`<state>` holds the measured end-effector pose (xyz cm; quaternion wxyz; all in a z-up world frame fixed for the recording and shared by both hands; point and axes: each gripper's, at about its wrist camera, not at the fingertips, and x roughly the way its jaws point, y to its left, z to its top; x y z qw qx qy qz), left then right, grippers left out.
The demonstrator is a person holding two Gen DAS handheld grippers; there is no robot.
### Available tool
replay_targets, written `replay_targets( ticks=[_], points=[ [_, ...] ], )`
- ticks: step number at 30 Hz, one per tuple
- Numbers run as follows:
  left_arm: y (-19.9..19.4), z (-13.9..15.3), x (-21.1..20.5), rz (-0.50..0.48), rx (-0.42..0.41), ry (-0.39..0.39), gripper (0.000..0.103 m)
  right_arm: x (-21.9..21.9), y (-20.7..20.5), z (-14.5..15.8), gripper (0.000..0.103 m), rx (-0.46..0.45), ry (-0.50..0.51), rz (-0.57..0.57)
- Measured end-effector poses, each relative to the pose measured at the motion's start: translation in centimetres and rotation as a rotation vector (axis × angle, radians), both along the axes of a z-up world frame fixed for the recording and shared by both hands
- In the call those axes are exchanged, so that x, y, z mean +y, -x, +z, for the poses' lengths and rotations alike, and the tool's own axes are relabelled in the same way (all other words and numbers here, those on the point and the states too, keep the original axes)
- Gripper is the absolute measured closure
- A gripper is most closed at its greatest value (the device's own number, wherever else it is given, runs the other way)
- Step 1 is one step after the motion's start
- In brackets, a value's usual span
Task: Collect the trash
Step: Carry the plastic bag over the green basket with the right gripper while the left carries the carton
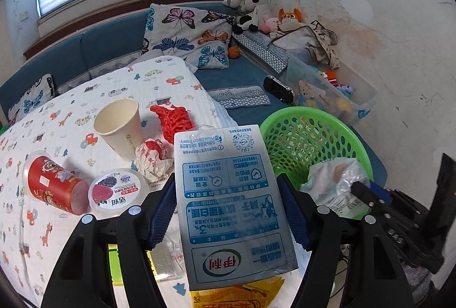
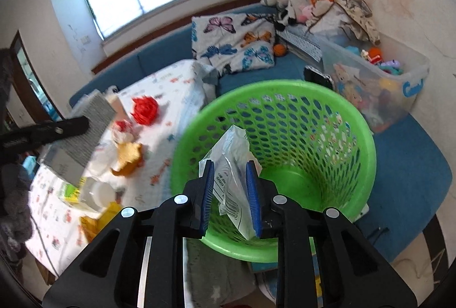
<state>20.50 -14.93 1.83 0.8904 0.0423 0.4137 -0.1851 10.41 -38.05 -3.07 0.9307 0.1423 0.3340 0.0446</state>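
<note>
While clamped in right hand-held gripper [image 2: 230, 182], wrapper [image 2: 232, 165] above basket [image 2: 356, 119].

The left tool [image 1: 228, 211] points steeply downward, its jaws set wide and clamped on the two long edges of a flat milk carton [image 1: 230, 208], which stands up between the blue pads [image 1: 164, 211]; the right tool [image 2: 230, 194] tilts down over the green basket [image 2: 364, 137], its jaws drawn close and pinching a crumpled plastic wrapper [image 2: 232, 165] above the basket's mouth; seen from the left wrist, the right tool sits just beside the basket's near rim.
</note>
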Motion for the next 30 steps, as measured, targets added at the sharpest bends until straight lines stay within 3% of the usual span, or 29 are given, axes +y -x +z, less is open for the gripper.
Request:
replay_targets(
  ticks=[6, 14, 30],
  points=[
    [-0.2, 0.4, -0.1, 0.003, -0.009, -0.003, 0.036, 1.4, 0.8, 2.1, 0.080, -0.063, 0.020, 0.034],
    [-0.3, 0.6, -0.6, -0.006, -0.006, -0.007, 0.036, 1.3, 1.2, 2.9, 0.079, -0.082, 0.017, 0.040],
    [-2.2, -1.4, -5.6, -0.079, 0.048, -0.007, 0.036, -0.1, 5.0, 4.6, 0.080, -0.122, 0.033, 0.007]
  ],
)
